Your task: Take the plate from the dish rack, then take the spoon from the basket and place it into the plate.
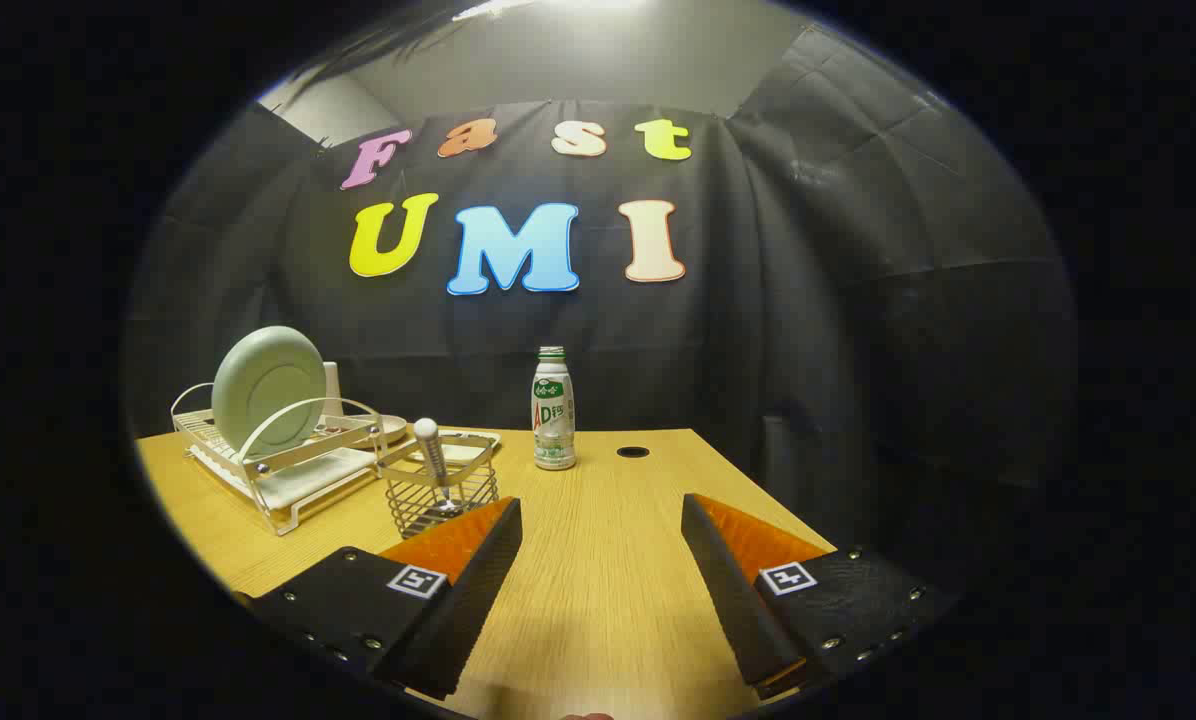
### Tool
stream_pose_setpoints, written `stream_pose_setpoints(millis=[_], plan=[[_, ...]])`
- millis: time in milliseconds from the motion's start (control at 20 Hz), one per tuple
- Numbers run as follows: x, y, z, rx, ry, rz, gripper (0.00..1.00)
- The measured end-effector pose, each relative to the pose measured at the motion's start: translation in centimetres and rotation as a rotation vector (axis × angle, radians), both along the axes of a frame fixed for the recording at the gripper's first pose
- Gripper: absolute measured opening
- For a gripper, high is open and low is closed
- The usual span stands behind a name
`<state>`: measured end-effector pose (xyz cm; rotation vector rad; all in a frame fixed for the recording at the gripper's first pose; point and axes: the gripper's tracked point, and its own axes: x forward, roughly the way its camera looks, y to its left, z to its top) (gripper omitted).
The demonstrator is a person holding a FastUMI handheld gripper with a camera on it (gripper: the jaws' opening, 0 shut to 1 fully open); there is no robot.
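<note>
One plate upright in the rack, one spoon in the basket, fingers wide apart, empty.

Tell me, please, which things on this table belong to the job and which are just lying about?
Job: plate upright in the dish rack; spoon in the wire basket; open gripper, holding nothing.
Lying about: drink bottle.

gripper with square printed markers, small screws, perhaps textured housing.
</note>
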<state>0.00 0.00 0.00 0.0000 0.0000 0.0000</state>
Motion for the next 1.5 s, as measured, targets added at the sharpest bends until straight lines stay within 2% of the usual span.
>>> stream_pose_setpoints(millis=[250, 400, 650, 800, 950, 1100, 1350, 1500], plan=[[4.7, -0.7, 3.6, 0.021, -0.075, -0.032, 0.98], [5.9, -2.3, 7.0, -0.016, -0.109, -0.093, 0.98], [1.6, -3.8, 12.6, -0.066, -0.11, -0.214, 0.98], [-2.5, -1.8, 14.4, -0.056, -0.081, -0.234, 0.98], [-6.0, 2.0, 16.1, -0.067, -0.046, -0.211, 0.98], [-7.9, 7.4, 17.8, -0.071, -0.032, -0.134, 0.98], [-7.5, 17.7, 20.0, -0.049, -0.005, 0.014, 0.98], [-5.7, 23.6, 20.8, -0.006, 0.01, 0.067, 0.98]])
